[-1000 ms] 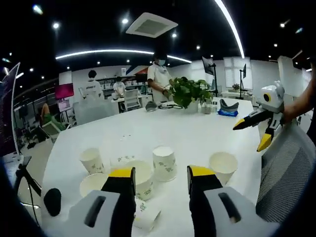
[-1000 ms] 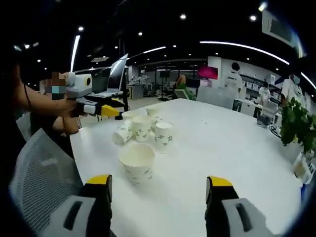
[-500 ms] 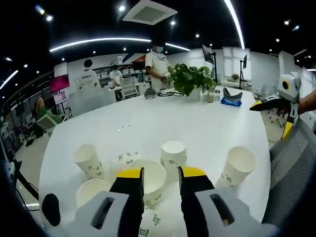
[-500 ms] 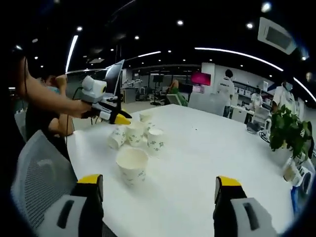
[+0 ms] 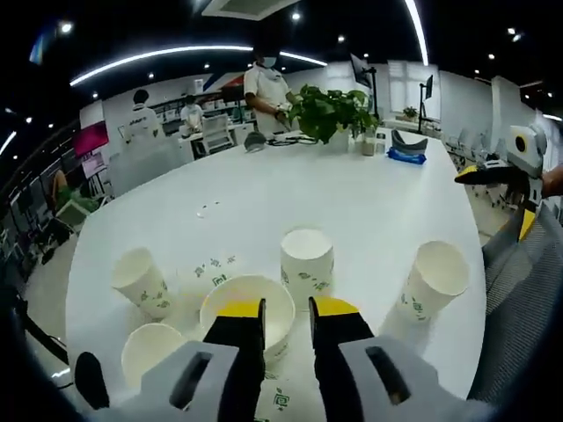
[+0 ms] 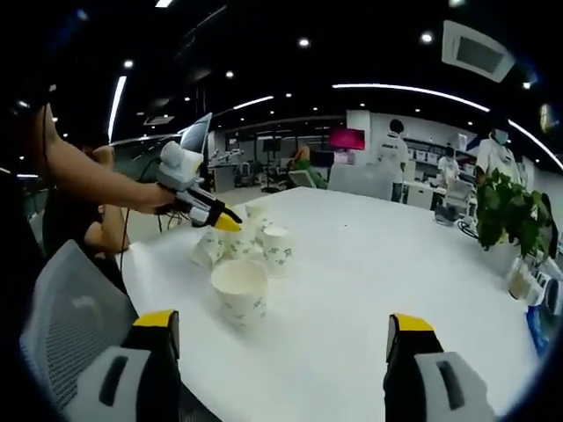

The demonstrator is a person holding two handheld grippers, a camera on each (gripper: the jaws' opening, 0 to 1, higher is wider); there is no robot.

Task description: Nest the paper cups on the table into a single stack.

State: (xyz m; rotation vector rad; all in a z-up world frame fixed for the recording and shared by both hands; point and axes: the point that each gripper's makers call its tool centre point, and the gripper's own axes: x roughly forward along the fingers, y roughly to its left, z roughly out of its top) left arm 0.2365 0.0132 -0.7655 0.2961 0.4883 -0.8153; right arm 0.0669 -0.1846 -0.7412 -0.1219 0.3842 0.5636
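We've got the left gripper [image 5: 286,309] narrowed over the wide cup [image 5: 247,309] in the table's [image 5: 352,198] cluster to pinch its rim; right gripper [image 6: 280,325] wide, empty, back.

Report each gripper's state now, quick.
Left gripper: fingers nearly together over the wide paper cup; whether they pinch its rim cannot be told.
Right gripper: open, holding nothing.

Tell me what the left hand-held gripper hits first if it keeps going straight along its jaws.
Likely the rim of the wide-mouthed paper cup directly ahead of the left hand-held gripper; depth is uncertain.
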